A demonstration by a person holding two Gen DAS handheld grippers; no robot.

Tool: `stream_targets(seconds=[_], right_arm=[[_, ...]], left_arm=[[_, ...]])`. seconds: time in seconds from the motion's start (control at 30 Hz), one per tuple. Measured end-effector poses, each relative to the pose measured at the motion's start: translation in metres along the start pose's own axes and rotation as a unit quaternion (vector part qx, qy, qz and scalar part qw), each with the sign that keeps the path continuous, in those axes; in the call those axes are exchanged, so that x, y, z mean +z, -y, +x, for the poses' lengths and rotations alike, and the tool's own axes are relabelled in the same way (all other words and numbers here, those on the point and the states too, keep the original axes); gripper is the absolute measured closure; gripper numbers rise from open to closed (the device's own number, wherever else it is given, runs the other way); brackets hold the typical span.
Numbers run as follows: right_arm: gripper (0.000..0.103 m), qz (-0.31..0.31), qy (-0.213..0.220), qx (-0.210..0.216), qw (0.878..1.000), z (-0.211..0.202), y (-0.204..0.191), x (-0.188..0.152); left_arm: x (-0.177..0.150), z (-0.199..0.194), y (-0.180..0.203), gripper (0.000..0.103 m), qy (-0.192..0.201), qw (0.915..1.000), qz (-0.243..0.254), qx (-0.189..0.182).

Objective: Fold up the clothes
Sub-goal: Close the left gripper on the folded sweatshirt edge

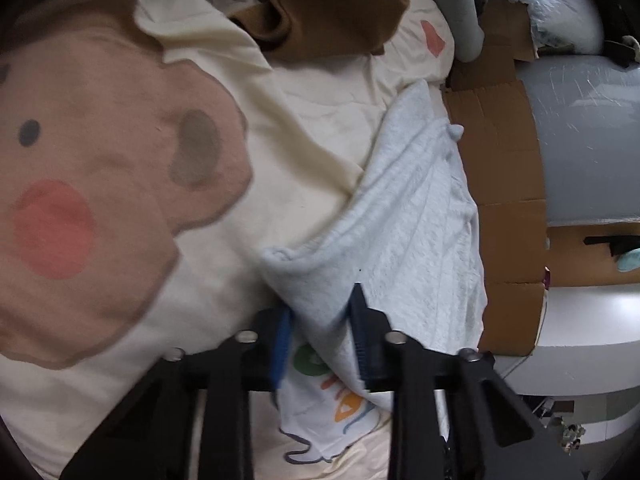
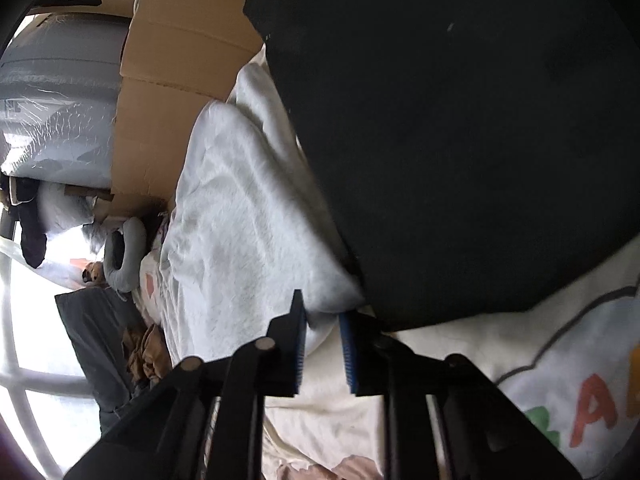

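A pale blue-white fleece garment lies rumpled on a cream bedcover printed with a big cartoon monkey face. In the left wrist view my left gripper is shut on the garment's near corner, and fabric fills the gap between its blue pads. In the right wrist view the same pale garment runs away from my right gripper, which is shut on another corner held at its fingertips. A large black shape, close and blurred, hides the garment's right side.
A brown garment lies bunched at the far end of the bed. Flattened cardboard and a grey plastic-wrapped bulk line the bed's edge. Colourful printed letters show on the cover. A grey curved cushion sits near a bright window.
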State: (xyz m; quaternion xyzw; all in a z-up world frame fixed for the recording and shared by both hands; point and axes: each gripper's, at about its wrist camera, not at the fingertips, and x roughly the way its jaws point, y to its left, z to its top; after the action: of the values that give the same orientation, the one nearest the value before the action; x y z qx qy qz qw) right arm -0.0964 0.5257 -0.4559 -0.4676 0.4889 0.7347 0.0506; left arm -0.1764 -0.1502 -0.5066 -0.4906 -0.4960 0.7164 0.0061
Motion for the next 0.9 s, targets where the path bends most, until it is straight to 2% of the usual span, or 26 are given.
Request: stream_targets(seconds=[0.1, 0.23, 0.27, 0.3, 0.37, 0.47, 0.5, 0.77, 0.83, 0.9], right_arm=[[0.09, -0.002, 0.015, -0.001, 1.0, -0.011, -0.004, 0.001], [0.088, 0.01, 0.008, 0.012, 1.0, -0.013, -0.005, 0.0], [0.08, 0.016, 0.003, 0.015, 1.0, -0.011, -0.003, -0.001], [0.066, 0.021, -0.003, 0.019, 1.0, -0.008, -0.001, -0.004], [0.05, 0.031, -0.017, 0.025, 0.999, -0.002, 0.003, -0.008], [0.049, 0.031, -0.028, 0.029, 0.999, 0.008, 0.005, -0.011], [0.049, 0.03, -0.031, 0.03, 0.999, 0.01, 0.006, -0.012], [0.049, 0.03, -0.006, 0.024, 0.999, 0.016, 0.009, -0.01], [0.054, 0.027, 0.009, 0.022, 0.999, 0.012, 0.006, -0.004], [0.054, 0.032, 0.008, 0.027, 0.999, 0.01, 0.005, 0.0]], left_arm=[[0.006, -0.007, 0.004, 0.087, 0.008, 0.9999, 0.005, -0.008], [0.01, -0.011, 0.009, 0.087, 0.006, 0.9997, 0.012, -0.018], [0.009, -0.011, 0.008, 0.087, 0.0, 0.9998, 0.01, -0.02], [0.007, -0.01, 0.006, 0.086, -0.007, 0.9998, 0.002, -0.02], [0.004, -0.007, 0.0, 0.082, -0.021, 0.9994, -0.019, -0.021], [0.001, -0.005, -0.005, 0.058, -0.027, 0.9991, -0.03, -0.015], [0.001, -0.005, -0.007, 0.056, -0.026, 0.999, -0.032, -0.017], [0.001, 0.005, -0.007, 0.056, -0.028, 0.9983, -0.028, -0.042], [0.004, 0.007, -0.008, 0.056, -0.021, 0.9978, -0.032, -0.055], [0.007, 0.005, -0.004, 0.056, -0.013, 0.9972, -0.029, -0.067]])
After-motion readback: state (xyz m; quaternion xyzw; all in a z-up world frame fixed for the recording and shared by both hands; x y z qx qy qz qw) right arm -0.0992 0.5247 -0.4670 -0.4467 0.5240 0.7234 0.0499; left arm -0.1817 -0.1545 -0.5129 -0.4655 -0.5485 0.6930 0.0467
